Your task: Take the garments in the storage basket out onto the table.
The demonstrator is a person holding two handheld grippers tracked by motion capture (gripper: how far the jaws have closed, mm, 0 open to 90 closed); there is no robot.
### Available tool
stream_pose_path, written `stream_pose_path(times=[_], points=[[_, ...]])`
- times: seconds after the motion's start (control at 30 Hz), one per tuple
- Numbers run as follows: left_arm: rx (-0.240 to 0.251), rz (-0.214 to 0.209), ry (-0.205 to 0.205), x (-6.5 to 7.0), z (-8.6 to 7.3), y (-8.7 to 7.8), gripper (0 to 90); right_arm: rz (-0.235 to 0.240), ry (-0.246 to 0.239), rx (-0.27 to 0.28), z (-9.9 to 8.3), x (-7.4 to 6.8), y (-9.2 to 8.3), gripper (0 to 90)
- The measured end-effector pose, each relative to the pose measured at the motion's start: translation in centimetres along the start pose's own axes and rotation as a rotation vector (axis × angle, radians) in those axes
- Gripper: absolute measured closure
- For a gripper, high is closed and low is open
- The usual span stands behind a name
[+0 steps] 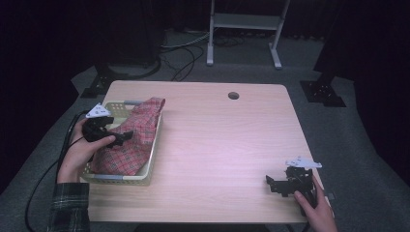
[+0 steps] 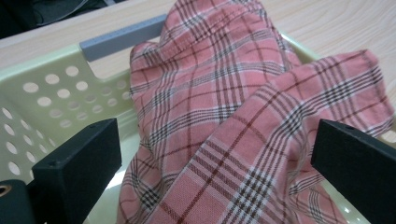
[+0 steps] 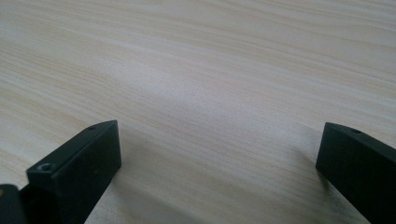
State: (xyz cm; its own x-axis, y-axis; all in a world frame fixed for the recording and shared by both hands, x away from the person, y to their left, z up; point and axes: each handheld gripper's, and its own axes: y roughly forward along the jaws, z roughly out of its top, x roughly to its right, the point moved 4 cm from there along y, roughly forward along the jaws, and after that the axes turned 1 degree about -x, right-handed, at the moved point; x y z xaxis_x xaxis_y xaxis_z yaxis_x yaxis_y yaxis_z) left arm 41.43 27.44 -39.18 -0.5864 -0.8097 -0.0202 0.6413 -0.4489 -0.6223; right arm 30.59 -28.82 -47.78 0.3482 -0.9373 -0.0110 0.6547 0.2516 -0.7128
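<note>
Two tools were in use at the wooden tabletop (image 1: 217, 145). The left tool (image 1: 126, 136) hung over a pale perforated basket (image 1: 151, 153) at the tabletop's left side, its jaws spread wide with the red plaid cloth (image 2: 224, 135) between them but not pinched. That cloth lay heaped in the basket, spilling over its far rim. The right tool (image 1: 270, 182) sat near the tabletop's front right corner, jaws apart over bare wood.
</note>
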Motion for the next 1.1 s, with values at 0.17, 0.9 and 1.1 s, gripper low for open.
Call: stream_pose_path(times=[0.17, 0.9, 1.1], points=[[-0.028, -0.004, 0.005, 0.3, -0.3, 0.9, 1.6, 0.0, 0.0, 0.0, 0.0, 0.0, 0.0, 0.0], [-0.137, 0.002, 0.024, 0.7, -1.6, 3.2, 1.5, 0.0, 0.0, 0.0, 0.0, 0.0, 0.0, 0.0], [-0.172, 0.016, 0.04, 0.8, -1.9, 3.6, 1.5, 0.0, 0.0, 0.0, 0.0, 0.0, 0.0, 0.0]])
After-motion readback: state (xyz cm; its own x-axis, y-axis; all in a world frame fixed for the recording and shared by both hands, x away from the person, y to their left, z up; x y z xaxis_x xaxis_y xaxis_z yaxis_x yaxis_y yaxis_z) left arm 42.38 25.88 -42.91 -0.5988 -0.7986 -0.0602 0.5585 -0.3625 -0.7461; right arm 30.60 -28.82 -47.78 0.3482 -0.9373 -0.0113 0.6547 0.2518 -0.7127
